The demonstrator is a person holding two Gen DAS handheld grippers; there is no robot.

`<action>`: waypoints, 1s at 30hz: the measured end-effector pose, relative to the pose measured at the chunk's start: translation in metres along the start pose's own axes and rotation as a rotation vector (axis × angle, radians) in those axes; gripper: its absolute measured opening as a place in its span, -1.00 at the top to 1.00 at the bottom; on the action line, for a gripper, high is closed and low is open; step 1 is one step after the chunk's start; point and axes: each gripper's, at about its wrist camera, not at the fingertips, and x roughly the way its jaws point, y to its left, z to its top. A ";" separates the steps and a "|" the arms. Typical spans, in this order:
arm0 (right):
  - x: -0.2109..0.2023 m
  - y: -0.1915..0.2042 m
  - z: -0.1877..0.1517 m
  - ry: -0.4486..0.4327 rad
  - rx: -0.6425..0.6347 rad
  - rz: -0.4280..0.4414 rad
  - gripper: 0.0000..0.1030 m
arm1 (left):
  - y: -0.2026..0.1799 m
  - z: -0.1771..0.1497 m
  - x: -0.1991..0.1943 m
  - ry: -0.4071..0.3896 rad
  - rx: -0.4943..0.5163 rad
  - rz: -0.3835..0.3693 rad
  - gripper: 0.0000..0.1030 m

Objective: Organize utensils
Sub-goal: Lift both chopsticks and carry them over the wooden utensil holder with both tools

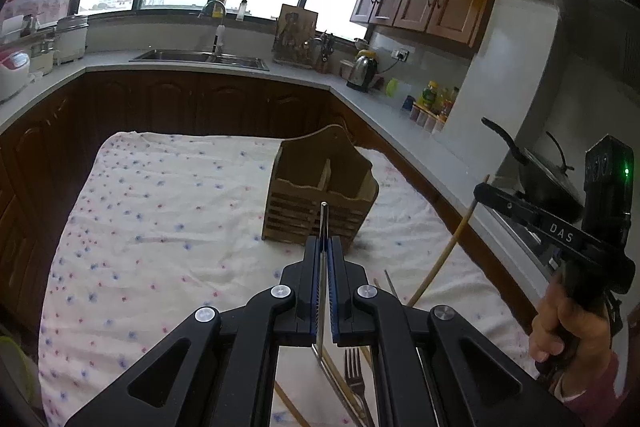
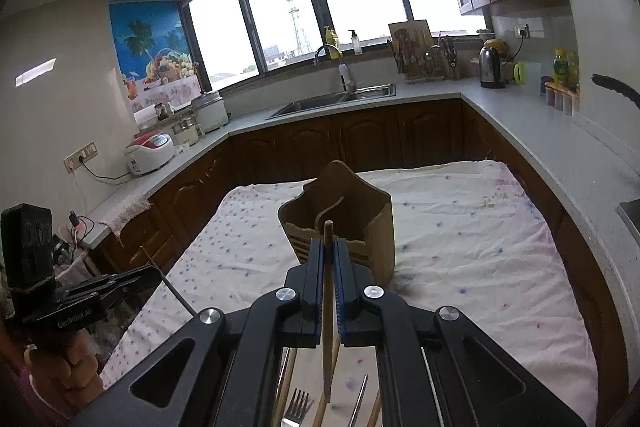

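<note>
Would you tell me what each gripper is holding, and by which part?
The left gripper clamps a metal chopstick near its upper end; the right gripper clamps a wooden chopstick near its upper end.

Both tongs are clamped tight — left tongs (image 1: 324, 247) pinch a metal chopstick (image 1: 323, 227), right tongs (image 2: 329, 247) a wooden chopstick (image 2: 328, 275), both raised off the desk.

A slatted wooden two-compartment utensil holder (image 1: 320, 203) stood upright on the floral-clothed worktop (image 1: 160, 219), while a thin steel chopstick (image 1: 323, 223) and a pale bamboo chopstick (image 2: 328, 307) were each held aloft, and a silver fork (image 1: 354, 375) lay near the front edge.
</note>
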 end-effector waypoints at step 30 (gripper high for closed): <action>0.042 -0.032 0.128 -0.264 0.074 -0.058 0.91 | 0.016 0.114 0.062 -0.246 0.048 0.027 0.98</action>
